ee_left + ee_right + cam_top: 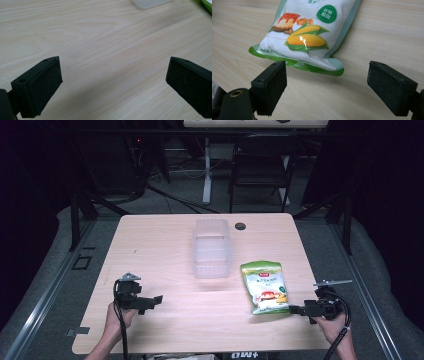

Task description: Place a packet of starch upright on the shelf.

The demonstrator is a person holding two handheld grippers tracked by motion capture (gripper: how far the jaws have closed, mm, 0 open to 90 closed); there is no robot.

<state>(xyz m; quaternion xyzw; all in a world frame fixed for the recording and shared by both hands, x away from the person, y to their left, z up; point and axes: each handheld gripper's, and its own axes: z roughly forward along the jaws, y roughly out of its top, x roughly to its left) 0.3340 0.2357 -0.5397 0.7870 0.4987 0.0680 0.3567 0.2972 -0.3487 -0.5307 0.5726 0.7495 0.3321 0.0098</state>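
Right gripper (327,82) has its fingers spread wide just short of the snack bag (265,286) near the tabletop's right edge, so I'd slide in low and pinch the bottom seam squarely.

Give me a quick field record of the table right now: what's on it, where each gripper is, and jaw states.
surface: wooden table
snack bag: green and white, corn picture, lying flat at the right
plastic container: clear, at the middle toward the far edge
left gripper: near left of table, jaws open, nothing between them
right gripper: near right, jaws open, just short of the bag's near edge, not touching
small dark disc: by the far edge
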